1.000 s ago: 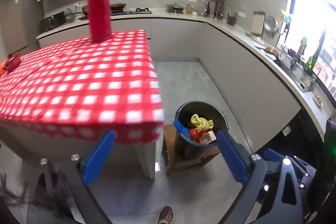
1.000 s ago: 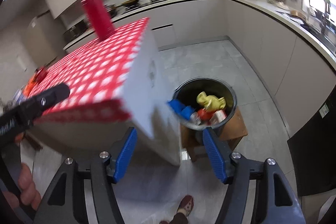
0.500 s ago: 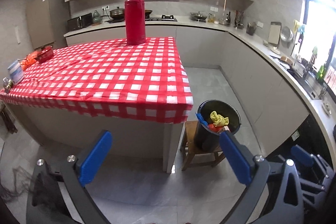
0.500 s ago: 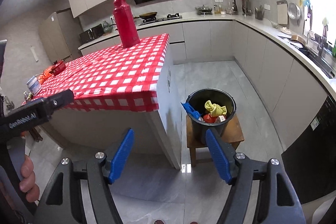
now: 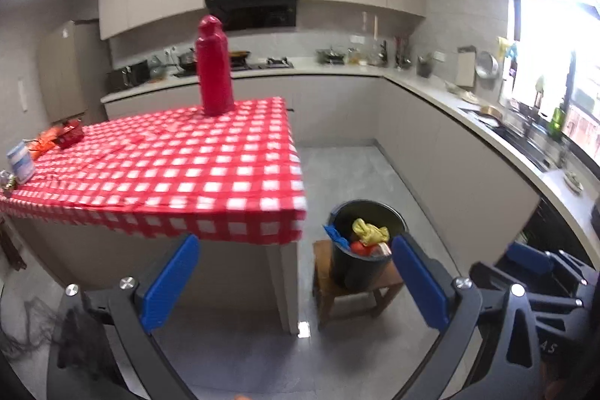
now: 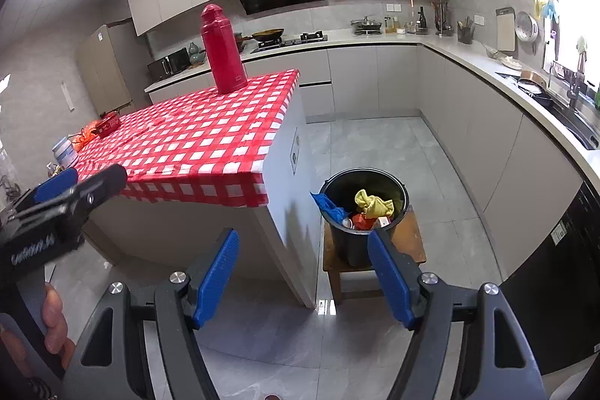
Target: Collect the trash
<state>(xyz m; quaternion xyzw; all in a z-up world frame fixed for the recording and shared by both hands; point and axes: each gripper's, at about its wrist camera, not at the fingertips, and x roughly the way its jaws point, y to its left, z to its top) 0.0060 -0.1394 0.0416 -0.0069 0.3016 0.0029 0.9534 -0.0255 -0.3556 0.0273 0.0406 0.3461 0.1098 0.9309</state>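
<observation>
Both the left gripper point(image 5: 292, 280) and right gripper point(image 6: 305, 274) are spread wide, holding nothing. The bin point(image 6: 362, 212) at 1 o'clock looks full, so scan the table point(image 6: 195, 137) at 11 o'clock.

Open floor point(image 6: 375, 145) runs between the counter point(image 6: 195, 137) and the cabinets point(image 6: 487, 122). The bin point(image 6: 362, 212), on a stool point(image 6: 412, 242), stands beside the counter's corner; its mouth is uncovered from above.
</observation>
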